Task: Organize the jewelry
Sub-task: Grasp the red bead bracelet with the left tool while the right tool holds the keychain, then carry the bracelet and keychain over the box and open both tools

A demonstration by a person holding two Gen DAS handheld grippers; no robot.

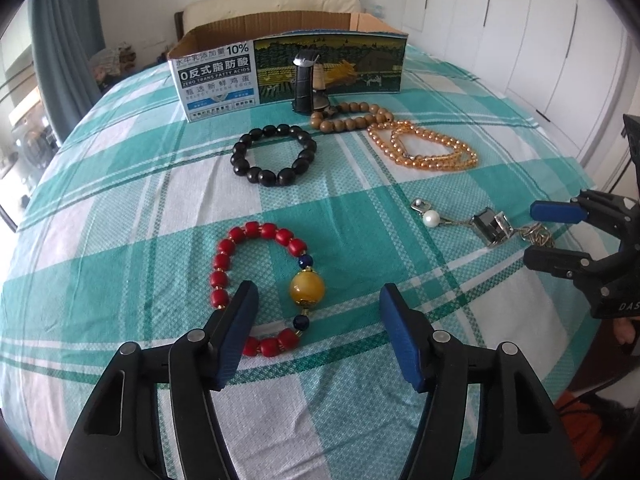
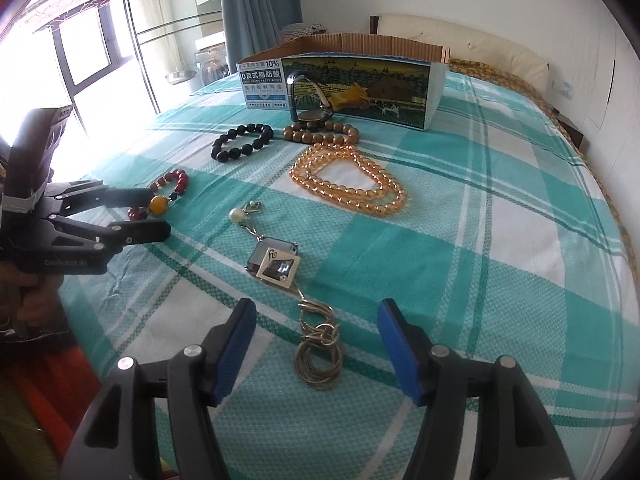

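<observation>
My left gripper [image 1: 318, 300] is open, its fingers straddling the near part of a red bead bracelet [image 1: 256, 284] with a big yellow bead. My right gripper [image 2: 316, 316] is open over the coiled end of a silver chain necklace [image 2: 316, 344] with a square pendant [image 2: 276, 266] and a pearl. A black bead bracelet [image 1: 274, 156], a brown bead bracelet [image 1: 352, 116], an amber bead necklace [image 1: 424, 144] and a black-strap watch [image 1: 306, 84] lie further off. An open cardboard box [image 1: 288, 68] stands behind them.
Everything lies on a bed with a green-and-white checked sheet [image 1: 120, 208]. White wardrobe doors [image 1: 520, 20] stand to the right, a window and curtain [image 2: 256, 0] to the left. A cushioned headboard [image 2: 480, 48] is behind the box.
</observation>
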